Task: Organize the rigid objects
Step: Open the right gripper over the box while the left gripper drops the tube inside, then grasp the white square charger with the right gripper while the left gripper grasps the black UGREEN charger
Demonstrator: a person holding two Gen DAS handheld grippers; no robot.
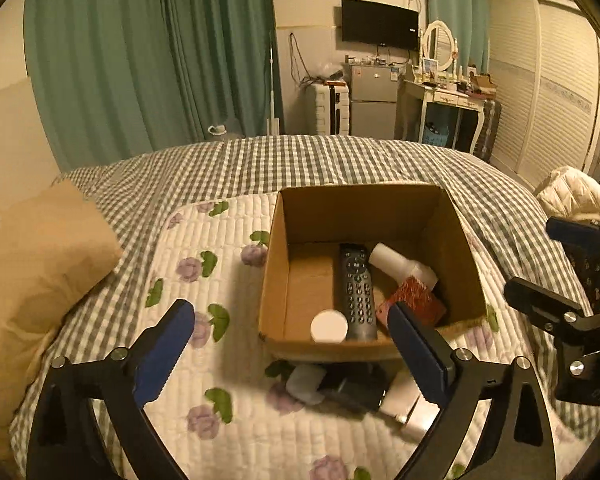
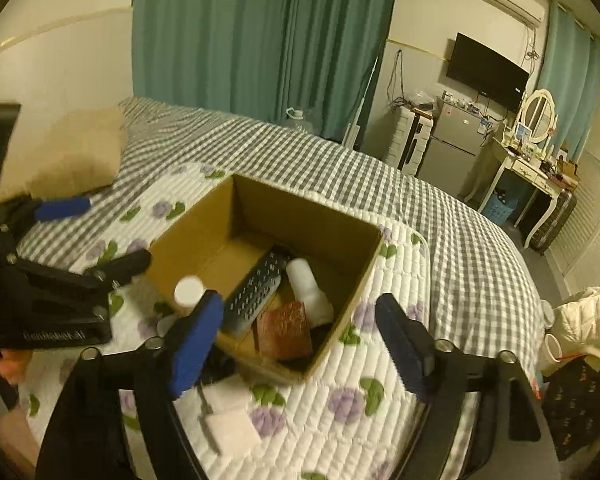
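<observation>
In the left wrist view, the left hand-held gripper (image 1: 290,354) sits in the lower half of the frame with its blue pads spread wide and nothing between them. Just past it, at centre, the cardboard box (image 1: 456,240) rests on the floral quilt (image 1: 228,432) of the bed. It already holds a white-capped bottle (image 1: 329,326), a black remote control (image 1: 357,292), a white plastic bottle (image 1: 400,264) and a reddish-brown block (image 1: 418,300).

Still outside, low in the frame against the box's near wall, lie a pale soft-looking packet (image 1: 306,382), a dark flat item (image 1: 354,394) and a white carton (image 1: 406,400).

The right hand-held gripper (image 2: 300,344) is likewise spread and empty over the box's near corner.

The next pick is probably one of those leftovers: come down with the pads straddling its narrow width, close firmly, then lift clear of the rim before dropping it into the bare left part of the box.
</observation>
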